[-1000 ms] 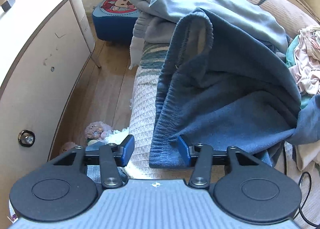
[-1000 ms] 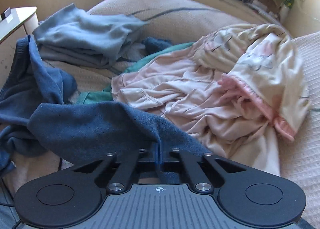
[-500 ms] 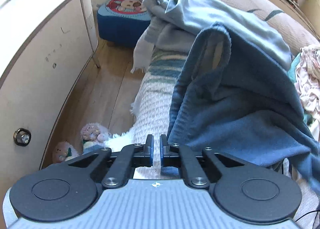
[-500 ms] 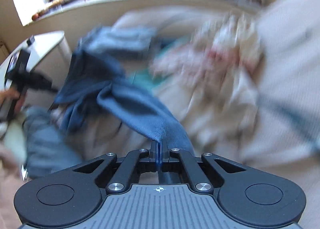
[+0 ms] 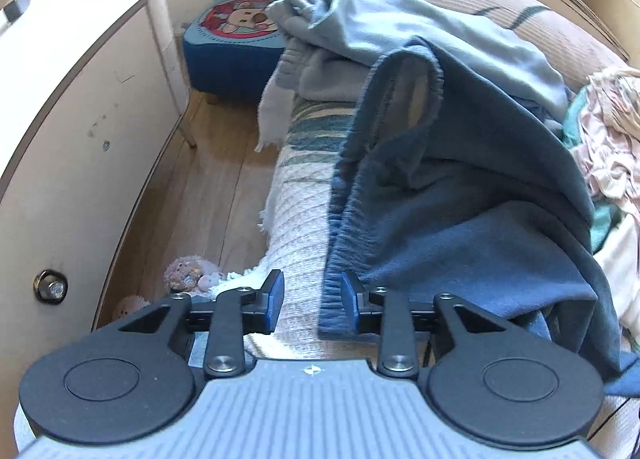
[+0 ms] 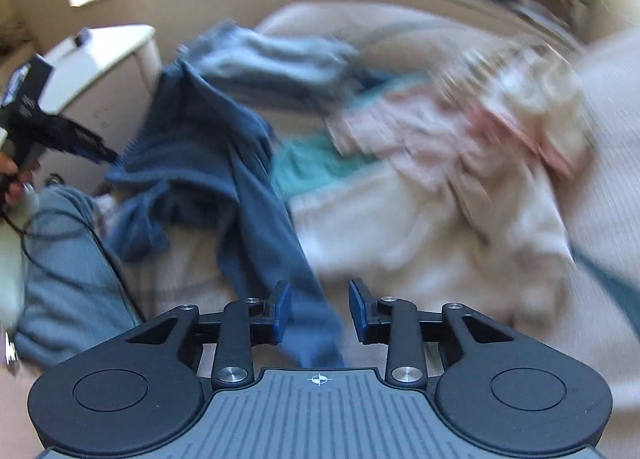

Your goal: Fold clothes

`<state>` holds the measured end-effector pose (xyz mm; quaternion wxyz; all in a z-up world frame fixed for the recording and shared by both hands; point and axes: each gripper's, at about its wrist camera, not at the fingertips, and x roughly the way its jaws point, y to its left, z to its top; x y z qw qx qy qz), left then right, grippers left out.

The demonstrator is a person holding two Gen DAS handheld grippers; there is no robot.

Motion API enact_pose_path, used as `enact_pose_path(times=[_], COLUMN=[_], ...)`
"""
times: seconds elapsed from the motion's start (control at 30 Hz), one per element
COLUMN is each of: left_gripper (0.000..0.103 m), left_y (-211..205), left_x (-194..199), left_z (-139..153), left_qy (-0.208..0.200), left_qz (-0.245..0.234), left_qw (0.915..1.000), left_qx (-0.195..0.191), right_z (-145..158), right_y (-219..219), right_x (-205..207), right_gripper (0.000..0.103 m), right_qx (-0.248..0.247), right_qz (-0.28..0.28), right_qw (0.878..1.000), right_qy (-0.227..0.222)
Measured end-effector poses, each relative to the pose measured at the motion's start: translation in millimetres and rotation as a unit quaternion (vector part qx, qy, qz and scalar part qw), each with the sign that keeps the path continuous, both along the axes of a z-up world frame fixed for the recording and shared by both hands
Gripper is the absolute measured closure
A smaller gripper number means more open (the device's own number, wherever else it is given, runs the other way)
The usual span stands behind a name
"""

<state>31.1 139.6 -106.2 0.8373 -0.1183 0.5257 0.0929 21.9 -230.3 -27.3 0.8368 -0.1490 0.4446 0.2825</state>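
Blue fleece, the dark blue garment (image 5: 472,219), is spread over the cream knitted bed cover (image 5: 296,235), its ribbed hem hanging at the cover's edge. The left gripper (image 5: 310,301) is angled steeply down over that edge; its jaws are opening, the hem lying between them against the right pad, unclamped. The right gripper (image 6: 320,309) is likewise tilted down, jaws opening, a strip of the garment draped loosely between them.
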Motion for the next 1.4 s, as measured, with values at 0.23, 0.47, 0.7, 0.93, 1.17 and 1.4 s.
enact_pose_path(times=[0.23, 0.47, 0.7, 0.93, 1.17, 1.4], left_gripper=[0.074, 0.082, 0.099, 0.099, 0.098, 0.097], left_y=[-11, -14, -14, -33, -48, -39], left_x=[5, 12, 0, -1, 1, -4], left_z=[-4, -14, 7, 25, 12, 19], left_qy=[0.002, 0.018, -0.033, -0.061, -0.016, -0.004], left_qz=[-0.02, -0.033, -0.046, -0.077, -0.081, -0.059], left_qw=[0.9998, 0.999, 0.9971, 0.9934, 0.9965, 0.9966], left_qx=[-0.006, -0.024, -0.05, -0.058, 0.012, 0.057], right_z=[-41, -87, -23, 81, 33, 7], right_y=[68, 101, 74, 73, 103, 92], right_x=[84, 122, 93, 95, 162, 170], right_gripper=[0.071, 0.089, 0.098, 0.097, 0.097, 0.097], right_qx=[0.051, 0.074, 0.111, 0.07, -0.068, -0.043], right_qz=[0.062, 0.049, 0.034, 0.097, 0.067, 0.026], right_qw=[0.997, 0.995, 0.993, 0.984, 0.987, 0.989], right_qy=[0.007, 0.048, -0.037, -0.13, -0.129, -0.139])
